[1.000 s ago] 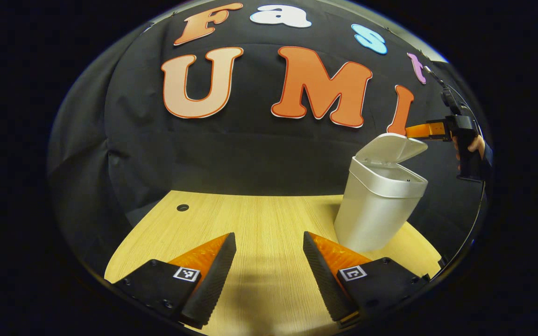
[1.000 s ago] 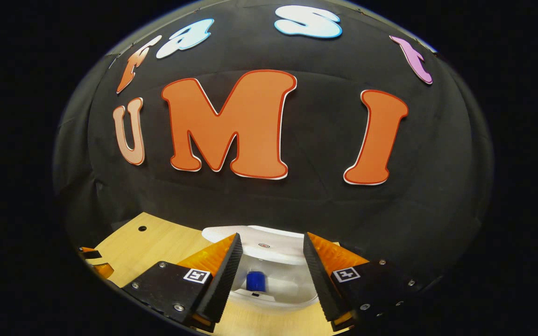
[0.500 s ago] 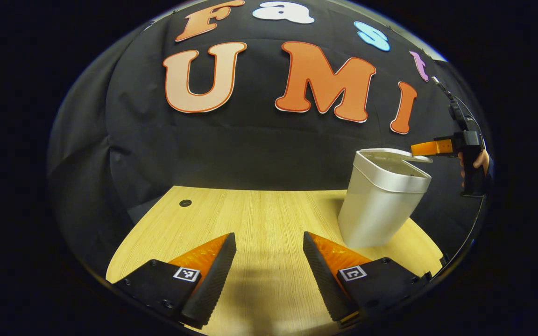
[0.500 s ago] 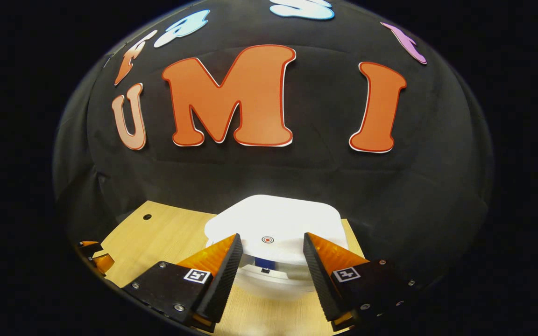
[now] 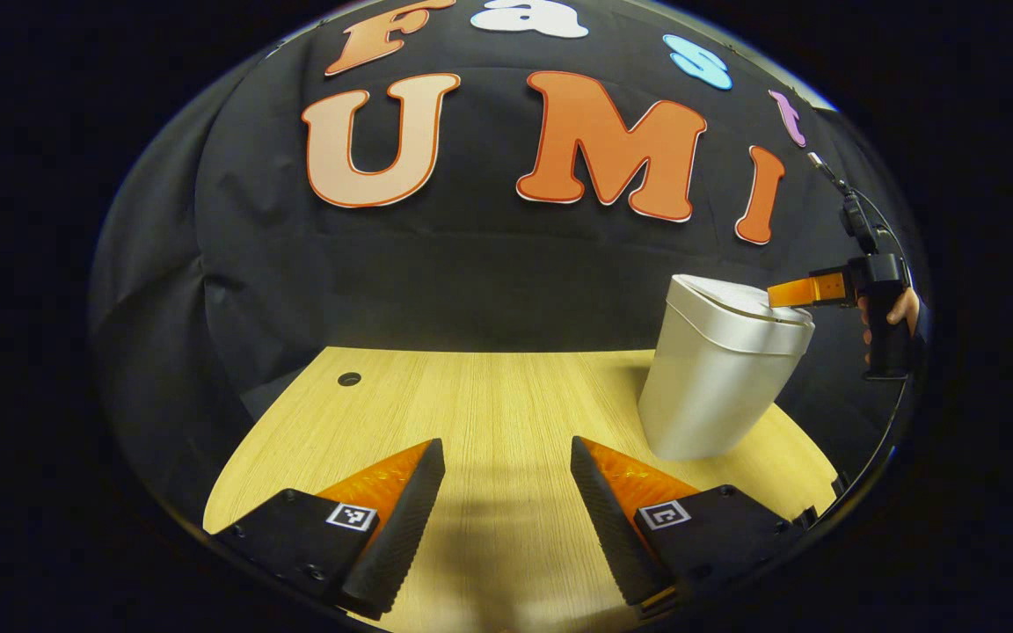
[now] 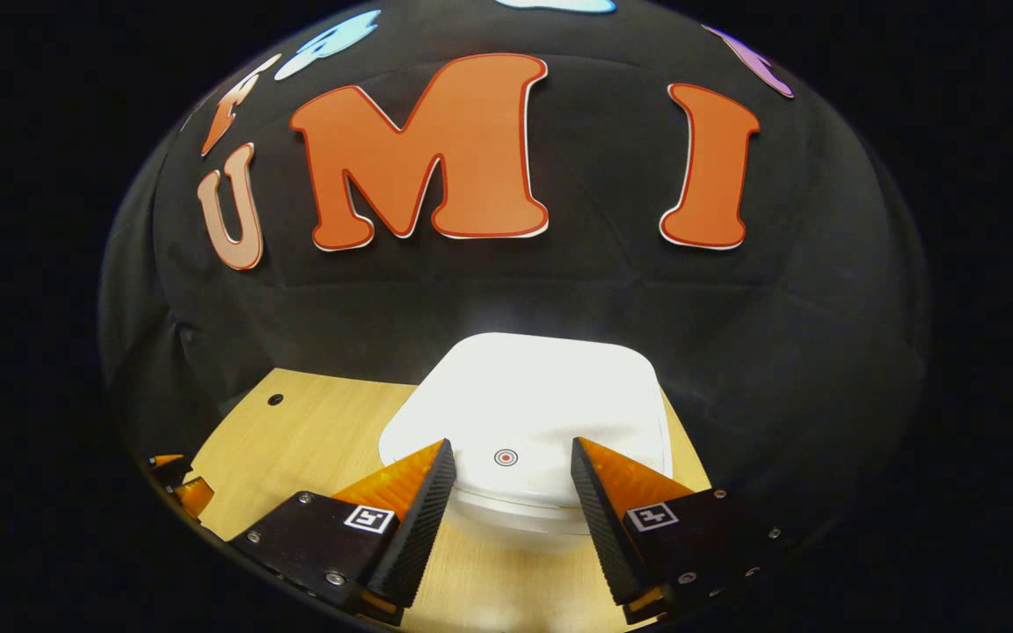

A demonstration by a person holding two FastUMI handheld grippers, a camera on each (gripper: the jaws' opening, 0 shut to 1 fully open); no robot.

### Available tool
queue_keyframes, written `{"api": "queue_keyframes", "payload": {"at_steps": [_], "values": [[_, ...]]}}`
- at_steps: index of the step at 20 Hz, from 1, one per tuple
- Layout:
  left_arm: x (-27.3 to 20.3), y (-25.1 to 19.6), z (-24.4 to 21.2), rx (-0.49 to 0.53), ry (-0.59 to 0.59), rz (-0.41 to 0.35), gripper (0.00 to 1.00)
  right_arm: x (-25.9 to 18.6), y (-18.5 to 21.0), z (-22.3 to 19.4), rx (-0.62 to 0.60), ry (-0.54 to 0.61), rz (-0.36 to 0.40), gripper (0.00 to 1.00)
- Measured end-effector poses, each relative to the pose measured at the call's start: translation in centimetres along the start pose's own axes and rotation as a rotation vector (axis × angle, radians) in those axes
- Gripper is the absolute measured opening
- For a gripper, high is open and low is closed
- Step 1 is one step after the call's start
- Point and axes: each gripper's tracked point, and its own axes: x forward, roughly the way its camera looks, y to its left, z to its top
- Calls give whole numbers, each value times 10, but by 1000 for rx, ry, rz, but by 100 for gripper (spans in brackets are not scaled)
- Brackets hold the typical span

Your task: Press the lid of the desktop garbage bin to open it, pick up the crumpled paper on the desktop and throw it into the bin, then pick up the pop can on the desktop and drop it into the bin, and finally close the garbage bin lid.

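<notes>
Hiding the bin's [image 6: 515, 527] front, the lid [image 6: 533, 404] lies flat.

light wood-grain desktop [image 5: 489, 413] with a rounded front edge and a small dark round hole [image 5: 349, 379] near its back left corner. the silver garbage bin [image 5: 707, 387] stands on it at the right, white lid [image 6: 528, 413] down.
</notes>
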Motion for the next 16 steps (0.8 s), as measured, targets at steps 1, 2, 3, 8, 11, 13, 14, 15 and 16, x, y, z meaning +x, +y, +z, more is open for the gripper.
{"api": "queue_keyframes", "payload": {"at_steps": [1, 2, 3, 8, 11, 13, 14, 15, 16], "values": [[0, 1, 0, 1, 2, 2, 93, 1, 1, 4, -2, -14, -1, 81], [1, 0, -1, 1, 5, 3, 92, 1, 1, 4, -12, -13, -11, 81], [1, 1, -3, 2, 10, 3, 92, 3, 0, 4, -25, -23, -16, 79], [3, 0, -5, 11, 32, -4, 93, 8, 4, 2, -28, -71, -33, 75], [2, -2, -4, 29, 36, -20, 92, 8, 3, -2, -28, -96, -35, 66], [1, -3, -2, 47, 30, -31, 92, 9, 4, -2, -22, -102, -32, 61], [0, -4, 1, 55, 21, -34, 92, 9, 4, -2, -30, -107, -32, 60], [0, -5, 6, 65, 10, -34, 92, 8, 4, -2, -35, -115, -36, 60], [1, -6, 12, 77, -4, -34, 92, 7, 4, -2, -40, -119, -41, 60]]}}
